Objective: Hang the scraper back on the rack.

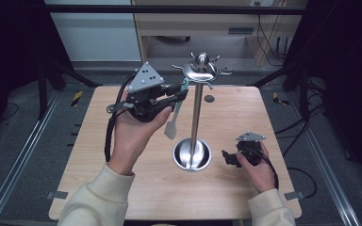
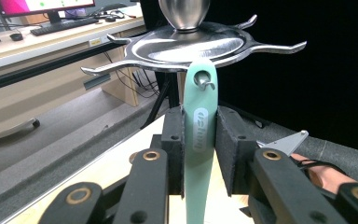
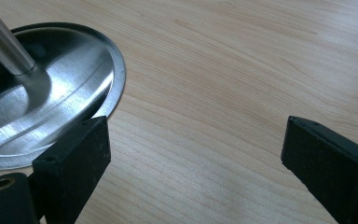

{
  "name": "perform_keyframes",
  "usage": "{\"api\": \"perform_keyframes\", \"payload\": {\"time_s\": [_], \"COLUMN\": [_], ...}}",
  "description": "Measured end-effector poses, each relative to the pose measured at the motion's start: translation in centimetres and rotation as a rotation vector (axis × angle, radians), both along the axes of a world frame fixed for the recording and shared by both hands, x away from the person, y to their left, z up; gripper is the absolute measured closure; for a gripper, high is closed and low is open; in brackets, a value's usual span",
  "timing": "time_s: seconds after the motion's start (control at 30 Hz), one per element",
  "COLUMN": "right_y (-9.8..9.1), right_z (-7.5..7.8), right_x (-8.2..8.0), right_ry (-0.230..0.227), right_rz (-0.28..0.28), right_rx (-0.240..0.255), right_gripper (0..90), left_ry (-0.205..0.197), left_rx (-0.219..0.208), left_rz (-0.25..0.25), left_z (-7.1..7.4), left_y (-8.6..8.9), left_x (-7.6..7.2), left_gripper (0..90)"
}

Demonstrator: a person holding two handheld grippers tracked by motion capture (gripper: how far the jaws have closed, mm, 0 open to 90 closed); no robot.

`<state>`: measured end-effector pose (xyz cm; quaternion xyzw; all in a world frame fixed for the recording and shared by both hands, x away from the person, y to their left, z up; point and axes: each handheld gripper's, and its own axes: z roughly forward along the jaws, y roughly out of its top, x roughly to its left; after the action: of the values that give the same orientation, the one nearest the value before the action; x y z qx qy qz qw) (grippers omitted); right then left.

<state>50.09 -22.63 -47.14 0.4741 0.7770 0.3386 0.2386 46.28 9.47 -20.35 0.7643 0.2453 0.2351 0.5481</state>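
1. up at the top of the steel utensil stand (image 1: 196, 117), my left gripper (image 1: 183, 92) is raised off the table and clamped on the mint-green spatula (image 1: 174, 120).
2. from the left gripper view, both black pads press the spatula's handle (image 2: 198, 154) from either side, so that's a firm grip.
3. the hole at the handle's tip sits on a small metal hook (image 2: 205, 83) under the stand's top disc (image 2: 191, 46). the hook passes through the hole.
4. on the high view the spatula hangs down from my jaws, with its pale blade (image 1: 170, 129) just left of the stand's pole, clear of the table.
5. the disc's prongs fan out around a rounded knob (image 1: 201, 59) at the very top.
6. down on the wooden table (image 1: 122, 188), my right gripper (image 1: 227, 157) sits low beside the stand's round base (image 1: 192, 155), held in the right hand (image 1: 257, 172).
7. the right gripper view has those jaws spread wide with bare wood between them and nothing held.
8. the left pad (image 3: 77, 158) is near the base's rim (image 3: 116, 88). i can't tell if it touches.
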Motion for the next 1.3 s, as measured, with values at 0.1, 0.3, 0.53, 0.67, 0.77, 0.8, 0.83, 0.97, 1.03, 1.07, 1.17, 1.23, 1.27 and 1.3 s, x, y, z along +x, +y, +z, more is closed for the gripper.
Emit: {"api": "perform_keyframes", "payload": {"time_s": [0.1, 0.3, 0.53, 0.67, 0.77, 0.8, 0.83, 0.97, 1.03, 1.07, 1.17, 1.23, 1.27, 1.3], "right_y": [-0.04, -0.14, -0.13, -0.14, -0.15, -0.16, -0.16, -0.16, -0.14, -0.14, -0.15, -0.19, -0.16, -0.16], "right_z": [0.02, 0.01, 0.01, 0.0, 0.0, 0.01, 0.01, 0.01, 0.0, 0.01, -0.01, 0.0, -0.01, -0.01], "right_x": [-0.01, 0.01, 0.0, 0.01, 0.01, 0.01, 0.01, 0.0, 0.0, -0.01, 0.0, -0.01, -0.03, -0.03], "right_ry": [-0.001, 0.003, 0.002, 0.002, 0.002, 0.002, 0.002, 0.002, 0.002, 0.002, 0.003, 0.001, 0.001, 0.001], "right_rz": [-0.003, -0.007, -0.007, -0.007, -0.008, -0.008, -0.008, -0.008, -0.008, -0.008, -0.008, -0.008, -0.011, -0.011], "right_rx": [0.009, 0.005, 0.005, 0.005, 0.005, 0.005, 0.005, 0.005, 0.004, 0.005, 0.003, 0.003, 0.008, 0.008], "right_gripper": [8.4, 8.4, 8.4, 8.4, 8.4, 8.4, 8.4, 8.4, 8.4, 8.3, 8.3, 8.3, 8.3, 8.3], "left_ry": [-0.001, -0.001, 0.001, 0.004, 0.003, 0.003, 0.002, -0.001, -0.001, -0.001, -0.001, 0.001, 0.003, 0.002], "left_rx": [-0.002, -0.002, -0.007, -0.01, -0.011, -0.011, -0.011, -0.01, -0.009, -0.008, -0.008, -0.007, -0.005, -0.003], "left_rz": [0.001, -0.006, -0.011, -0.016, -0.018, -0.019, -0.019, -0.018, -0.018, -0.018, -0.018, -0.017, -0.016, -0.014], "left_z": [-0.05, -0.03, -0.06, -0.07, -0.11, -0.12, -0.12, -0.12, -0.11, -0.11, -0.13, -0.16, -0.18, -0.2], "left_y": [-0.01, 0.16, 0.22, 0.24, 0.25, 0.27, 0.29, 0.3, 0.3, 0.31, 0.31, 0.29, 0.28, 0.29], "left_x": [-0.06, -0.06, -0.02, 0.05, 0.08, 0.08, 0.07, 0.03, 0.04, 0.04, 0.09, 0.12, 0.14, 0.14], "left_gripper": [73.7, 73.7, 73.6, 73.5, 73.5, 73.4, 73.4, 73.4, 73.3, 73.2, 73.0, 72.6, 71.2, 71.2]}}
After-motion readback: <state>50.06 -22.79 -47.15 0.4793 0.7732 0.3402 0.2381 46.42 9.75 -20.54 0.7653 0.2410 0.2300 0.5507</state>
